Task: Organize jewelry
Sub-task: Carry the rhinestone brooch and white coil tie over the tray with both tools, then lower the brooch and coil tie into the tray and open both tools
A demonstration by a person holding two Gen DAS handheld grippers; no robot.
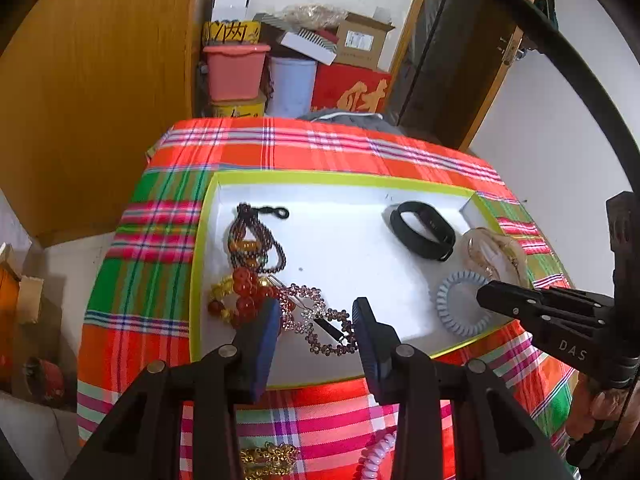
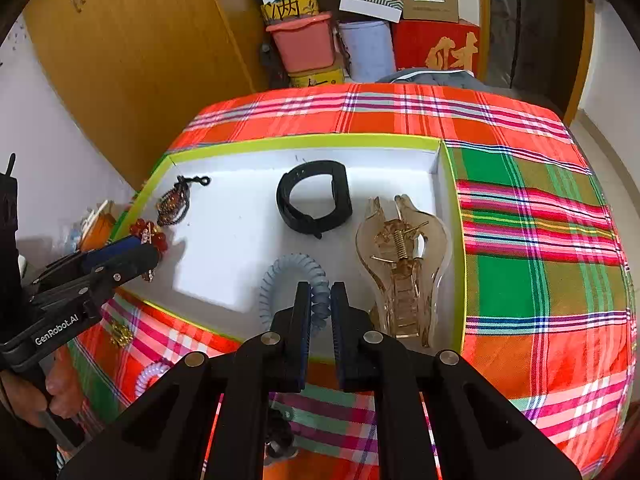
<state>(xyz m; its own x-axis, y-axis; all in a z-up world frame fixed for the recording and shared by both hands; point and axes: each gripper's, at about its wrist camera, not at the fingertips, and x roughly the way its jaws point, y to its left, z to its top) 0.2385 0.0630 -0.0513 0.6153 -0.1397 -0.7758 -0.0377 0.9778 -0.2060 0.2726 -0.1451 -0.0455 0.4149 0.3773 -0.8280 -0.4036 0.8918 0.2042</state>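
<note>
A white tray (image 1: 340, 178) (image 2: 300, 140) with a yellow-green rim sits on the plaid-covered table. My left gripper (image 1: 316, 332) (image 2: 150, 254) hangs over the tray's near left part. A rhinestone hair clip (image 1: 316, 320) spans its wide jaws and touches both pads. My right gripper (image 2: 321, 312) (image 1: 482, 296) is nearly closed on the near edge of a blue spiral hair tie (image 2: 296, 276) (image 1: 460, 304), low in the tray. A black wristband (image 2: 314, 200), a clear amber claw clip (image 2: 404, 260), a dark bead bracelet (image 1: 256, 240) and red beads (image 1: 248, 292) lie in the tray.
On the cloth in front of the tray lie a gold ornament (image 1: 268, 460) and a pink spiral tie (image 1: 376, 456). Tubs and boxes (image 2: 360, 20) are stacked behind the table, beside a wooden cabinet (image 2: 140, 60). A hand (image 2: 60, 392) holds the left gripper's handle.
</note>
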